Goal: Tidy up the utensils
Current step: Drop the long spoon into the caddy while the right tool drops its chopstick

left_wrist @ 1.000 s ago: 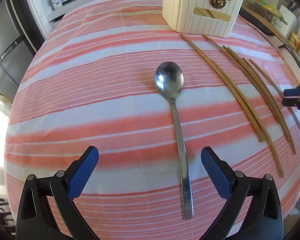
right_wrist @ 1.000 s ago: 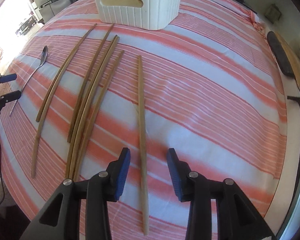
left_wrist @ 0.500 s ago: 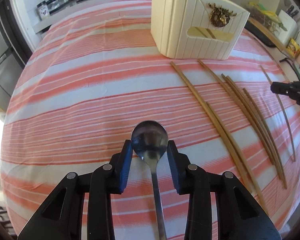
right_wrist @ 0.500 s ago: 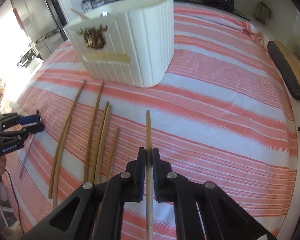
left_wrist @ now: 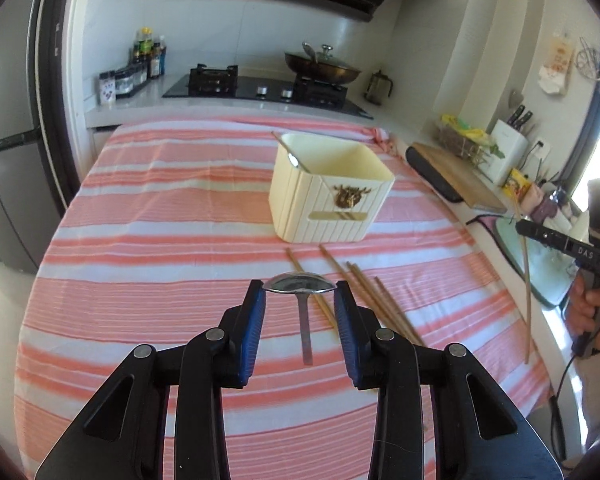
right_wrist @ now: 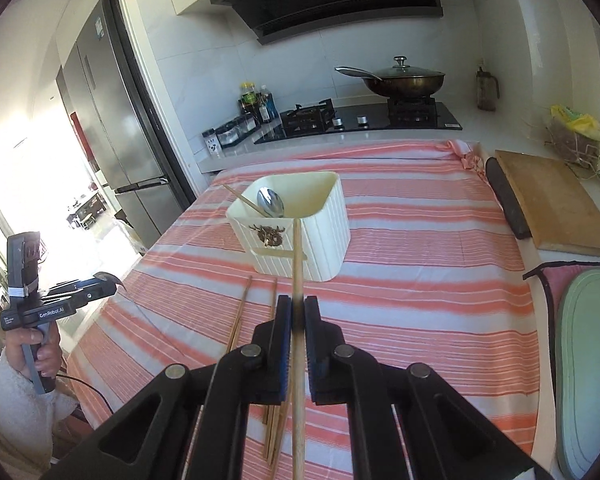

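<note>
My left gripper (left_wrist: 299,294) is shut on the bowl of a metal spoon (left_wrist: 299,283), held above the striped table with the handle hanging down. My right gripper (right_wrist: 296,310) is shut on a wooden chopstick (right_wrist: 297,256), lifted and pointing toward the cream utensil holder (right_wrist: 320,224). The holder (left_wrist: 328,200) stands mid-table and holds a spoon (right_wrist: 270,202) and a chopstick. Several chopsticks (left_wrist: 364,292) lie on the cloth in front of the holder. The right gripper with its chopstick also shows in the left wrist view (left_wrist: 526,236).
A striped pink cloth (left_wrist: 160,240) covers the table. A wooden cutting board (right_wrist: 556,204) and a dark roll (right_wrist: 504,204) lie at the right edge. A green board (right_wrist: 588,360) sits at near right. The stove with a wok (right_wrist: 404,80) is behind.
Both grippers rose from the table, the left lifting the spoon and the right lifting the chopstick. The views now look level toward the holder and kitchen.
</note>
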### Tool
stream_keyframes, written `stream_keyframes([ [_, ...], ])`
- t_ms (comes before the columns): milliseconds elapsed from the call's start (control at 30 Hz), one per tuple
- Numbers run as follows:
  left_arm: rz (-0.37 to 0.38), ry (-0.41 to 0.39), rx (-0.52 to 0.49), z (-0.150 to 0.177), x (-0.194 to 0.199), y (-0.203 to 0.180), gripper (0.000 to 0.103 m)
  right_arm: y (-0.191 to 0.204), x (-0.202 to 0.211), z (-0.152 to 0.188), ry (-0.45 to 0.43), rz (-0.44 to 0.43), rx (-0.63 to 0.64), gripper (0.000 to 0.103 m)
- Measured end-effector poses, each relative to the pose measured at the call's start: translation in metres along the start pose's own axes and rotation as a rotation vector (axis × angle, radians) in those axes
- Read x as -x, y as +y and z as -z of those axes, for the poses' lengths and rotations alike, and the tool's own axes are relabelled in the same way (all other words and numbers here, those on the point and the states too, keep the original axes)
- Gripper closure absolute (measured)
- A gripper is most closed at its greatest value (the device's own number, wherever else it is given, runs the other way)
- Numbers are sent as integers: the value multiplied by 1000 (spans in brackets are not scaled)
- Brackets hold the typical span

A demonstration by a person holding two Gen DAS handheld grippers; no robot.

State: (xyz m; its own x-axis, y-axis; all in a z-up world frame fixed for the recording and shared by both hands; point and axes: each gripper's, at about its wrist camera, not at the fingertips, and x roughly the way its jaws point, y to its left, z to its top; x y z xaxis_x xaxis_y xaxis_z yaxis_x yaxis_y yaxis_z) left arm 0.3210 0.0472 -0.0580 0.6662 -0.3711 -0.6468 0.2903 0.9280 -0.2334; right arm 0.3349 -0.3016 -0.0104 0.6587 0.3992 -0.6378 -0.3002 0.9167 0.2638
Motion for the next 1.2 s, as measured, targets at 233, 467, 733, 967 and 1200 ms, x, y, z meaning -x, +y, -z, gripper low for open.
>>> stream_keyframes([
  [233, -24, -15, -23, -6, 0, -3, 68, 3, 4, -7, -3, -1, -21, 96],
  [467, -31, -6, -19, -5, -6, -2, 68, 5, 10, -7, 0, -13, -18, 96],
  [733, 54, -71, -7, -61, 14, -7, 68, 14, 11, -49, -132, -12, 14, 96],
  [967, 71, -275, 0, -169, 23, -30, 68, 40, 6, -135, -408, 13, 111, 96],
  [1200, 31, -259, 48, -212, -74, -40, 68, 55, -69, -162, -459, 115, 271, 96],
])
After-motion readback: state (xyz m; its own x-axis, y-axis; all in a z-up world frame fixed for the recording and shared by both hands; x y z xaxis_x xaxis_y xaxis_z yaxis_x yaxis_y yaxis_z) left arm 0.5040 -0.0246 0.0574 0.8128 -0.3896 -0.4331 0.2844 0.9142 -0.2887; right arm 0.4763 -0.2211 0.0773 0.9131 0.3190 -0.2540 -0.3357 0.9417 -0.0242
